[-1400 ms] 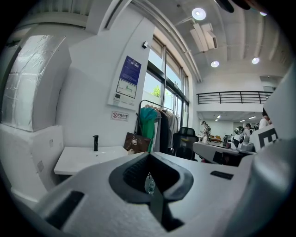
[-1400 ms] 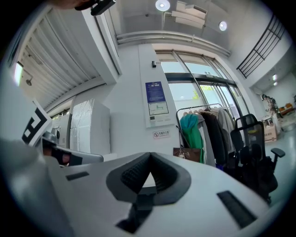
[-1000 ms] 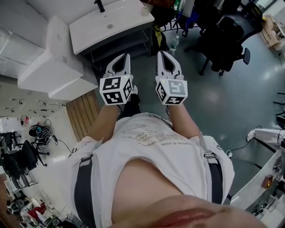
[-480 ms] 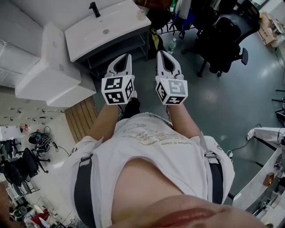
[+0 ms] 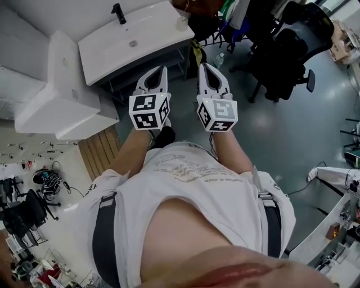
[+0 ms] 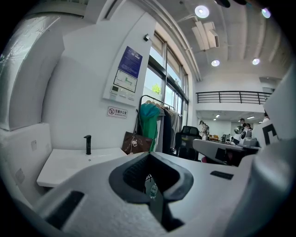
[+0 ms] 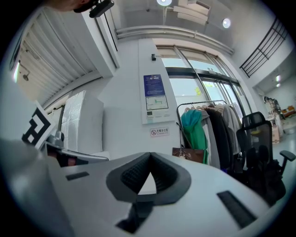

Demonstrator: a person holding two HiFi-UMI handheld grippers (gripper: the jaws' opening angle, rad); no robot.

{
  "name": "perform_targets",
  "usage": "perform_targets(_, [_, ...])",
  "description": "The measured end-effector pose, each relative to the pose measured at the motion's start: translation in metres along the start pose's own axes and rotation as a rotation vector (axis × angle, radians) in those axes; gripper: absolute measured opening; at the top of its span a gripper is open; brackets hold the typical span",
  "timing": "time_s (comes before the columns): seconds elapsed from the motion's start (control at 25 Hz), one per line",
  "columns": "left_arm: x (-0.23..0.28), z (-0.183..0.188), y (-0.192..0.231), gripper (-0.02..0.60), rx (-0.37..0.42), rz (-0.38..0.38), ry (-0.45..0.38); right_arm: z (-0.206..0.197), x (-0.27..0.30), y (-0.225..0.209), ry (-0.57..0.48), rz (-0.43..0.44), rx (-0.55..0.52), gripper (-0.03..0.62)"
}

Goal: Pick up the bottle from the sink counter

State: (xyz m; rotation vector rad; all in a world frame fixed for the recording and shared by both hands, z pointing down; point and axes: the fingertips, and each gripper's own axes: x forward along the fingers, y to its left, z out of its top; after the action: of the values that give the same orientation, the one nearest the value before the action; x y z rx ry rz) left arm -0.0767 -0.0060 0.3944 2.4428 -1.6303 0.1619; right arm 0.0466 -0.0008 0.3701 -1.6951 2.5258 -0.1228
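Ahead of the person, the white sink counter (image 5: 154, 31) sits at the top left of the head view. It now lies lower in that view than a second ago, and more of it shows. The black faucet (image 5: 118, 12) at its back edge, cut off by the frame a second ago, now shows whole. This suggests the person is walking toward the sink.

The left gripper (image 5: 162, 70) and the right gripper (image 5: 203, 67) are held side by side in front of the body, in the same place in the view as before. Both are clenched on nothing: each gripper view shows the ribbed pads meeting at the tip, with only an empty hollow behind them.

The bottle (image 5: 181, 23) is a small pale container standing near the counter's right edge, close to the front right corner. It is untouched and still well apart from both grippers. A second, clear bottle (image 5: 220, 57) stands on the floor beyond that corner and is not the one on the counter.

The task seems to be in its approach, with no reach begun. The right gripper looks the nearer to the bottle's corner. Whichever goes in will have to spread its jaws before closing around the bottle.
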Motion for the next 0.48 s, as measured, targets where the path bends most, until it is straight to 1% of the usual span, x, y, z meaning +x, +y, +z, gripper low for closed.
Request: perform_targets(0.48, [0.068, 0.030, 0.076, 0.021, -0.003, -0.026, 0.002, 0.002, 0.104, 0.012, 0.010, -0.007, -0.012, 0.025])
